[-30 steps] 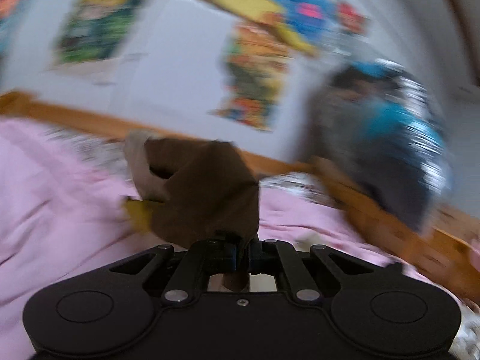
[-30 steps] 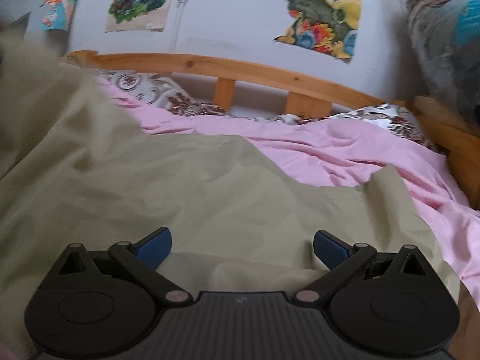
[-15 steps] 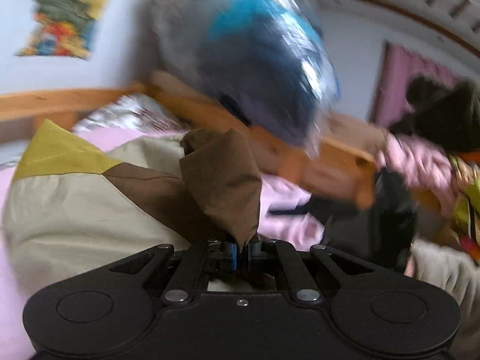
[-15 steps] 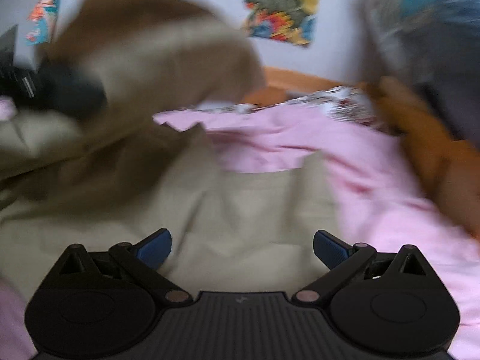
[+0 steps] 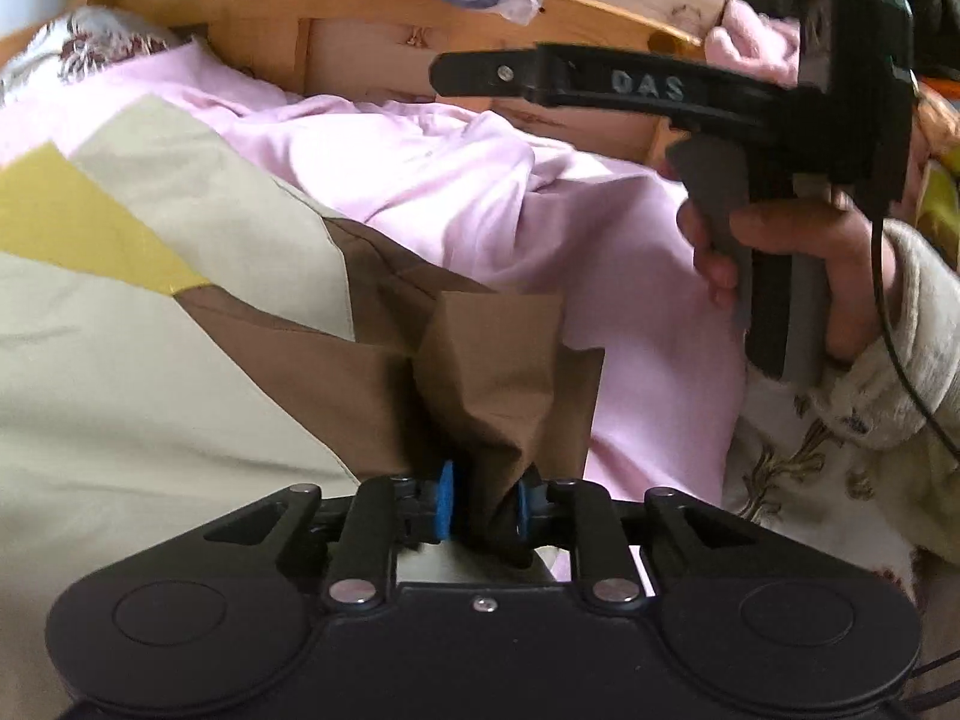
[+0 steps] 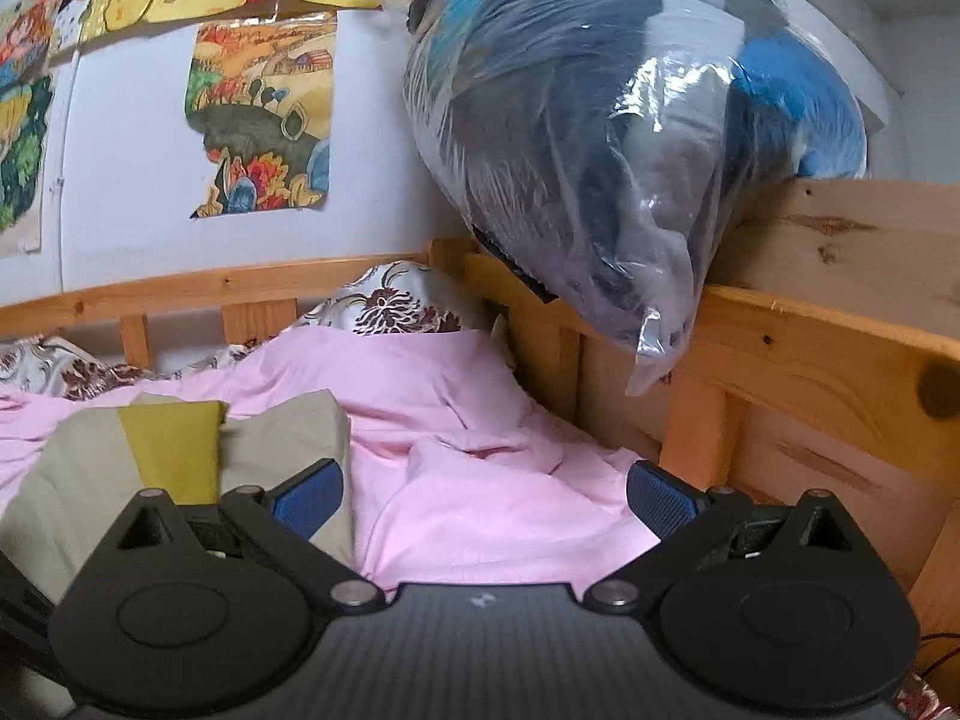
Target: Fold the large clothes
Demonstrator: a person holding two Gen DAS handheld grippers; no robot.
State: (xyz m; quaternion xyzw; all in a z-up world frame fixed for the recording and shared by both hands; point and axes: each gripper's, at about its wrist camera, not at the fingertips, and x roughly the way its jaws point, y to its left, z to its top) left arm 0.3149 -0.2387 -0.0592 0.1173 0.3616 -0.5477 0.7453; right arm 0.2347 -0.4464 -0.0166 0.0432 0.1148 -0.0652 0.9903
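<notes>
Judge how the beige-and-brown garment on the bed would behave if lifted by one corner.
Probably floppy: the garment creases and bunches in the opening left claw. Probably light: its thin folded layers lie flat on the pink sheet. It may unfold if lifted.

- There was one large garment (image 5: 150, 360) on the bed, pieced in beige, yellow and brown.
- One pink sheet (image 6: 480, 420) covered the bed.
- Two grippers were in view: the left gripper (image 5: 480, 507) and the right gripper (image 6: 483, 489) (each with two blue-padded fingers (image 6: 660, 495)).
- One clear plastic bag (image 6: 600, 138) of clothes sat on the wooden bed frame (image 6: 810, 360).
- At least three posters (image 6: 264, 114) hung on the wall (others were cut off).
</notes>
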